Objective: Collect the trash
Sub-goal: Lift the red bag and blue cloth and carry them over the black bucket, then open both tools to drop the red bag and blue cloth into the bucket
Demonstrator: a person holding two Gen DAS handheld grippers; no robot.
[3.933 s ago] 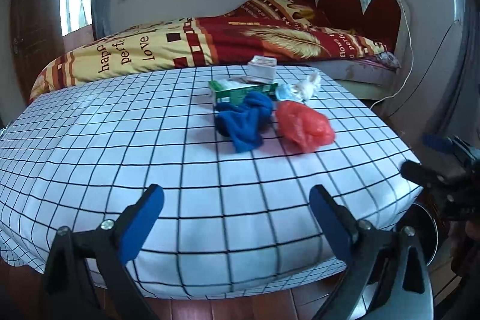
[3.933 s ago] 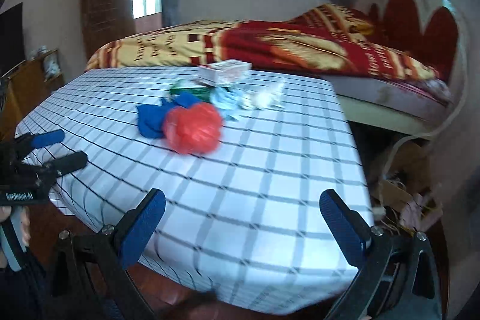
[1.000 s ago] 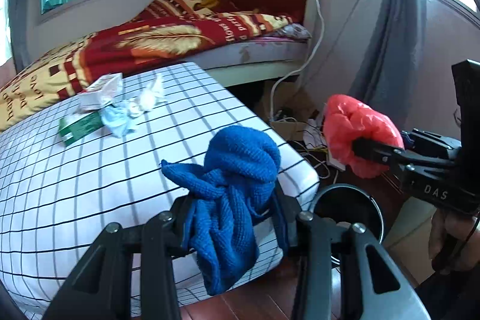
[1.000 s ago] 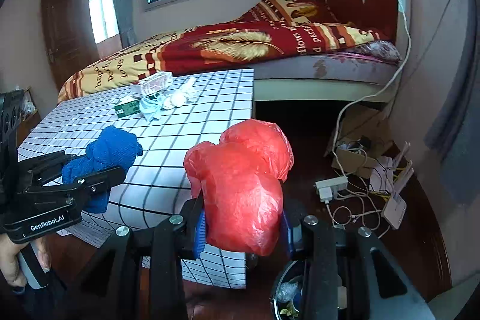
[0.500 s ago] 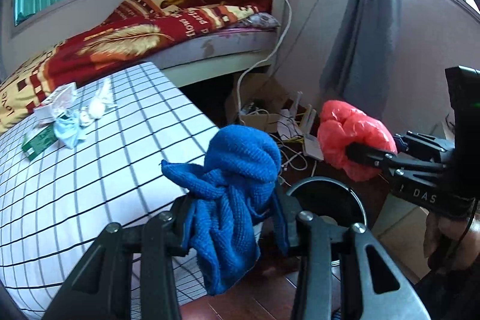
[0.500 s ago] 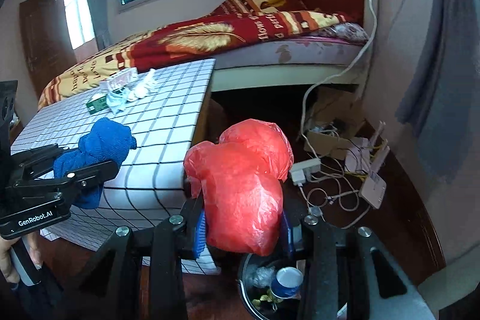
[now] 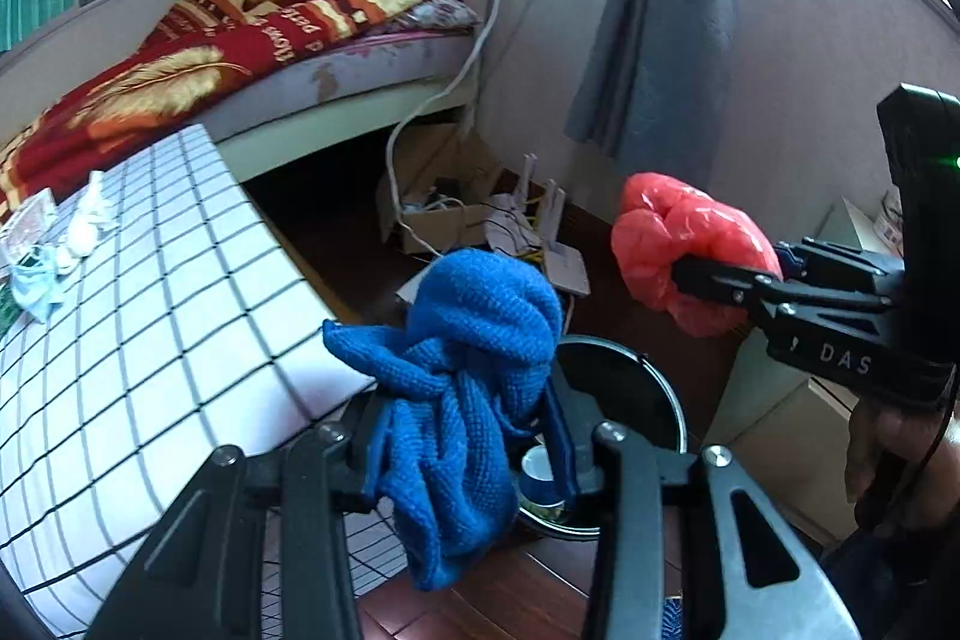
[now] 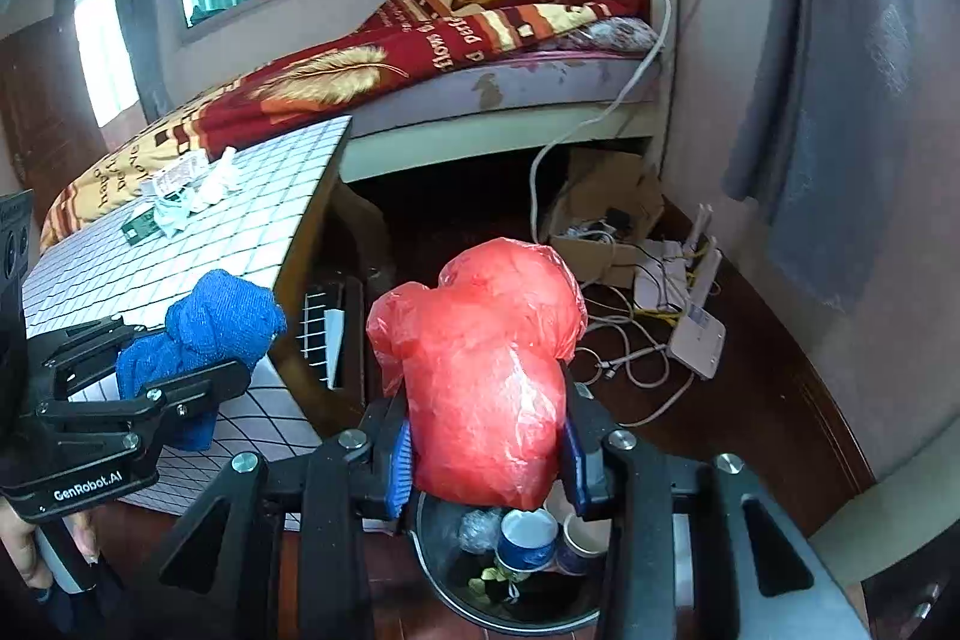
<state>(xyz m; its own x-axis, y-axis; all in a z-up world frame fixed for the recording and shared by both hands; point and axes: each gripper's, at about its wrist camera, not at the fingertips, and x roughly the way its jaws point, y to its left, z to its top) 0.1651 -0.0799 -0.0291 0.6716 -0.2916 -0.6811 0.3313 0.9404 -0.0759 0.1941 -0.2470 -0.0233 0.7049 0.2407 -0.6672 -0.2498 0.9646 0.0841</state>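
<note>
My left gripper (image 7: pixel 462 436) is shut on a crumpled blue knitted cloth (image 7: pixel 474 376), which hangs past the corner of the checked table. My right gripper (image 8: pixel 486 451) is shut on a bulging red plastic bag (image 8: pixel 486 382). Directly below the bag stands a black round bin (image 8: pixel 510 586) on the floor, with paper cups and wrappers inside. In the left wrist view the bin (image 7: pixel 624 388) sits behind the cloth, and the red bag (image 7: pixel 678 244) hangs at the right in the other gripper. The right wrist view shows the blue cloth (image 8: pixel 210 334) at the left.
More litter (image 8: pixel 180 196) lies on the checked table (image 8: pixel 180 268): a green box, a clear packet, tissues, a face mask. Behind is a bed (image 8: pixel 420 58). A cardboard box, cables and white routers (image 8: pixel 690 304) clutter the wooden floor by the wall.
Both grippers have swung away from the table toward the floor by the wall, carrying cloth and bag. The bin has come closer and now lies right under the red bag.
</note>
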